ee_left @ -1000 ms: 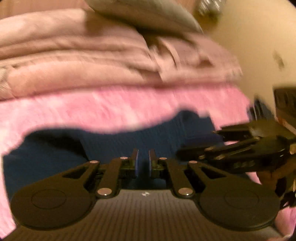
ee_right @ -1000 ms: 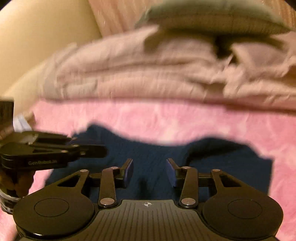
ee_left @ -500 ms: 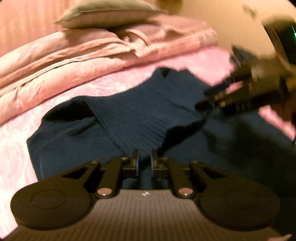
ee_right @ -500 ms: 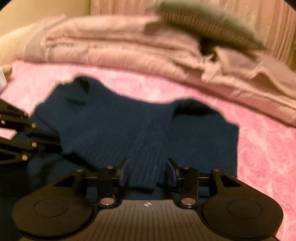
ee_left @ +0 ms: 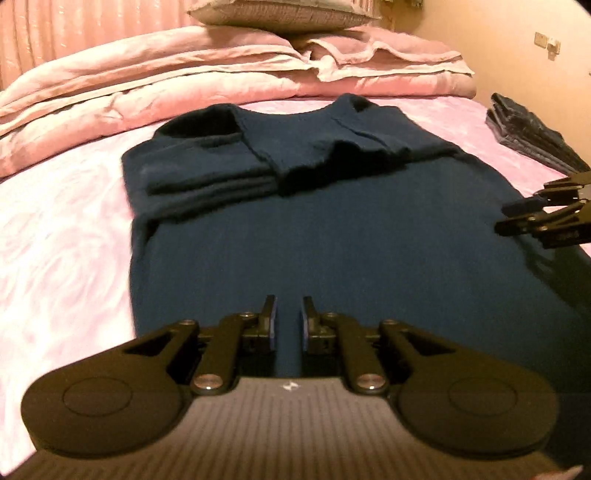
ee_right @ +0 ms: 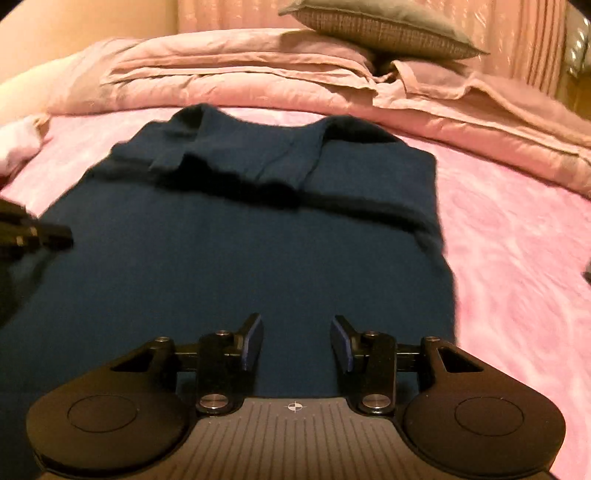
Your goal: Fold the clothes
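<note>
A navy knit sweater lies flat on the pink bedspread, neck towards the pillows, with both sleeves folded across its chest. My left gripper hovers over the sweater's lower body. Its jaws stand a narrow gap apart, still widening, with nothing between them. My right gripper hangs over the same lower part of the sweater, open and empty. Each gripper shows at the edge of the other's view: the right gripper beside the sweater's right side, the left gripper at its left side.
A folded pink duvet and a grey pillow lie across the head of the bed. A stack of dark folded clothes sits at the right edge. A pale cloth lies at the left.
Both grippers have drawn back from the sweater's chest towards its hem, so the whole garment now shows. The left jaws have parted slightly. The right jaws are unchanged.
</note>
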### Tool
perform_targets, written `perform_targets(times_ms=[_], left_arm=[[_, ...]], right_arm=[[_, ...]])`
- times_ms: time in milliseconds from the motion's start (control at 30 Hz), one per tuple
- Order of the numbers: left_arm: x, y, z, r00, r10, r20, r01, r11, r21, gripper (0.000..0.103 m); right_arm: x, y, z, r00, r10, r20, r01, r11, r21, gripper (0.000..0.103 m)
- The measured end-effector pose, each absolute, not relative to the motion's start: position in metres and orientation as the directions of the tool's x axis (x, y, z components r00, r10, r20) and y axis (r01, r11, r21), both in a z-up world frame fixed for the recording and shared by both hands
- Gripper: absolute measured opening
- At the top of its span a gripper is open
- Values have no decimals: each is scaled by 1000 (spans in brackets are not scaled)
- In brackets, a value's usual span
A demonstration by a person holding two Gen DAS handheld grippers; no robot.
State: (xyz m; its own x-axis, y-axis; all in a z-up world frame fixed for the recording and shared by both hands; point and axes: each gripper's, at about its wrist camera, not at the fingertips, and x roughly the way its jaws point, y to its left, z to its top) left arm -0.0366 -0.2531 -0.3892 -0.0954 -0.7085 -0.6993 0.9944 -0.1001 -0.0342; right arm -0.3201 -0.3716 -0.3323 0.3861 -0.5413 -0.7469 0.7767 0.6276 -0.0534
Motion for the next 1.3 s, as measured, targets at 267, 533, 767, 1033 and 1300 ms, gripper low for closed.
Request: perform_targets(times_ms=[267,533,767,1033,1300], left_arm=[[-41,-169,-392,-61,-763,-643,998,-52,-34,10],[-60,-68,-379,15,-713,-701,997,60,-40,10],[-89,-25,-354,74,-667,-742,982,179,-63,13],[-117,6,-304,131,-678,-723,972,231,-41,35],[-143,31,-275,180,-686,-705,969,246,8,41]], right_arm=[[-373,-304,-328,373,-577,-727,822,569,-30,50],[-421,-205,-312,241,-601,-762,915,403,-29,58],[-408,-165,-295,145,-609,-780,959,281,-41,71],[-394,-120,-244,282,-653,-703,943,323,79,89],[-390,-93,-225,268,-665,-697,945,322,56,91]])
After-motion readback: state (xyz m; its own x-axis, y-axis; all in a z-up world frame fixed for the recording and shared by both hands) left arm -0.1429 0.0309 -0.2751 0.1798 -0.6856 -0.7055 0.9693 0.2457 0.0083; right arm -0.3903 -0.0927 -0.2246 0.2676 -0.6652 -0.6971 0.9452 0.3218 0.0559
